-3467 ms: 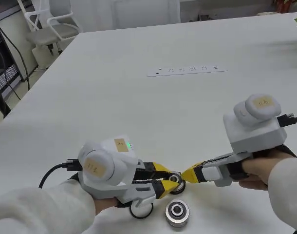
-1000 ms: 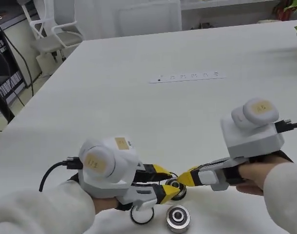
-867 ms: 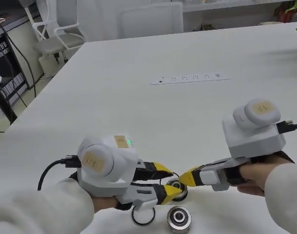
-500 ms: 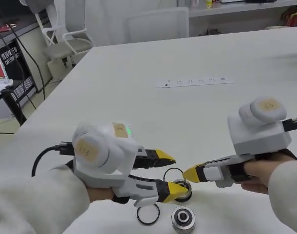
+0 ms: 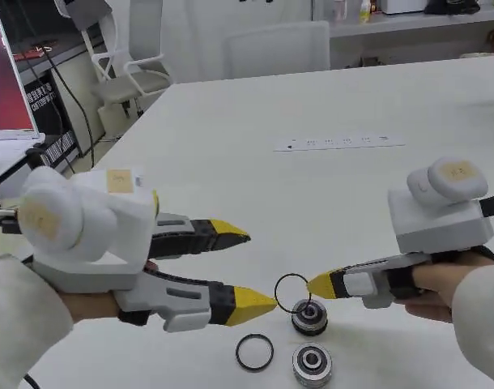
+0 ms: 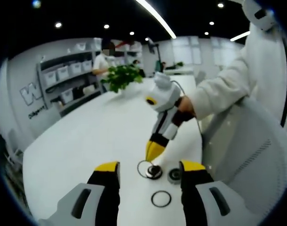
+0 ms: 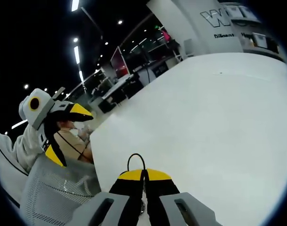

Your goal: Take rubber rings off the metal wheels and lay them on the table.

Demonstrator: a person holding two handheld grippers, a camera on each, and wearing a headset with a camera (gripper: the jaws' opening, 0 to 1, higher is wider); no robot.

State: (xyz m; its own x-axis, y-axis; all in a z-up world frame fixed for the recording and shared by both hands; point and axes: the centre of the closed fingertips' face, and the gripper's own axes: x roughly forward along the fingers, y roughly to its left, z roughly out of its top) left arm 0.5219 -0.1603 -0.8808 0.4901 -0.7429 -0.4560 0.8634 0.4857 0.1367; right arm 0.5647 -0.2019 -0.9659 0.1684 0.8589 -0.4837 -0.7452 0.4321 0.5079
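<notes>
Plainly, the right tool (image 5: 316, 285) has its yellow-tipped jaws pressed together on a thin black rubber ring (image 5: 291, 291). The ring is a slim round hoop standing upright just above a metal wheel (image 5: 309, 318), close to the near edge of the bench (image 5: 231, 146); whether ring and wheel touch is unclear. A second wheel (image 5: 312, 362), shiny and grooved with a dark centre, sits just beside the first. Another ring (image 5: 254, 352) lies flat on the smooth white bench next to it. The left tool (image 5: 245, 267) hovers near, jaws spread wide, holding nothing.
</notes>
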